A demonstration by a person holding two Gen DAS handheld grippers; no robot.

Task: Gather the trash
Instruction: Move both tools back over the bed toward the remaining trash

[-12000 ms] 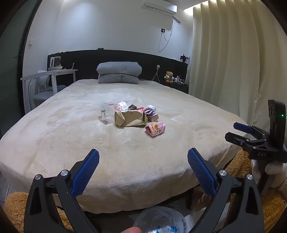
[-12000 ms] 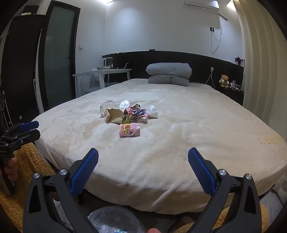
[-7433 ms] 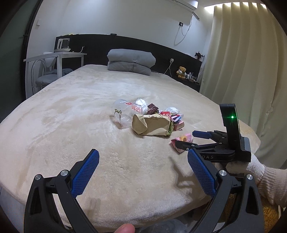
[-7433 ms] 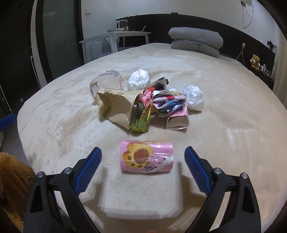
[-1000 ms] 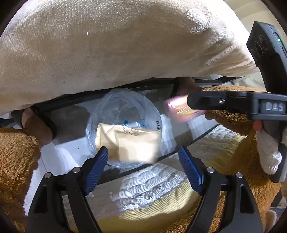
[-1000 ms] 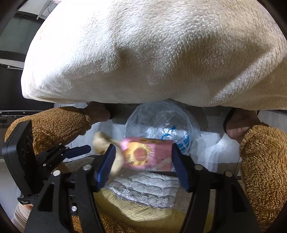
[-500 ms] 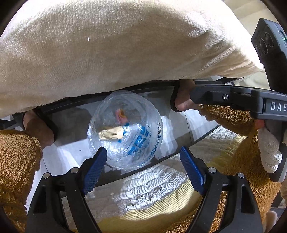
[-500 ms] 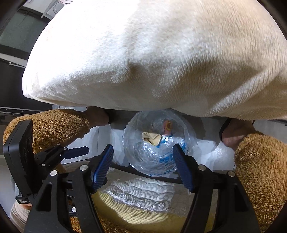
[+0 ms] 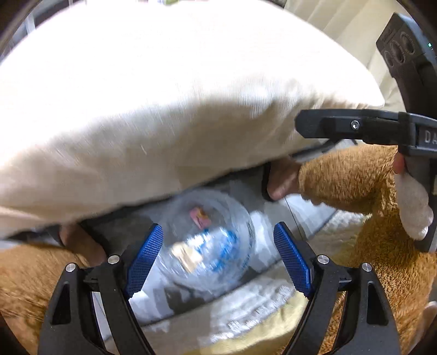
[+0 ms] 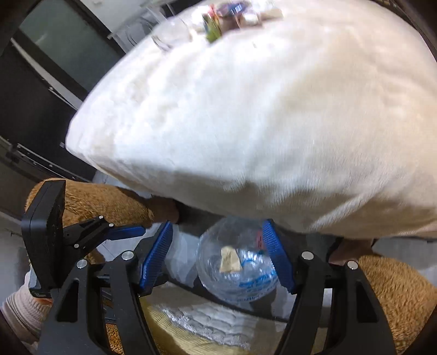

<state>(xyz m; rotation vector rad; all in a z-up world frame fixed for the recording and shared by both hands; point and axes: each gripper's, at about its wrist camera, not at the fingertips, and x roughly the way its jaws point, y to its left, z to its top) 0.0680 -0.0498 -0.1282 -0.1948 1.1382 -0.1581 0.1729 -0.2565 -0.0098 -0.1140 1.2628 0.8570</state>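
Left gripper (image 9: 218, 259) hangs wide apart and empty over the clear trash bag (image 9: 207, 240) below the bed (image 9: 164, 95), pink wrapper (image 9: 200, 215) inside, while the right gripper (image 10: 218, 259), likewise spread and empty, looks down on that bag (image 10: 237, 262), more trash (image 10: 226, 16) up on the bed (image 10: 259, 109).

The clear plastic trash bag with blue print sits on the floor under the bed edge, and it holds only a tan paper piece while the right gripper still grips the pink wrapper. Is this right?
Not quite. In the right wrist view the right gripper is open and holds nothing; the pink wrapper already lies inside the clear plastic trash bag with blue print, beside the tan paper piece. The bag does sit under the bed edge.
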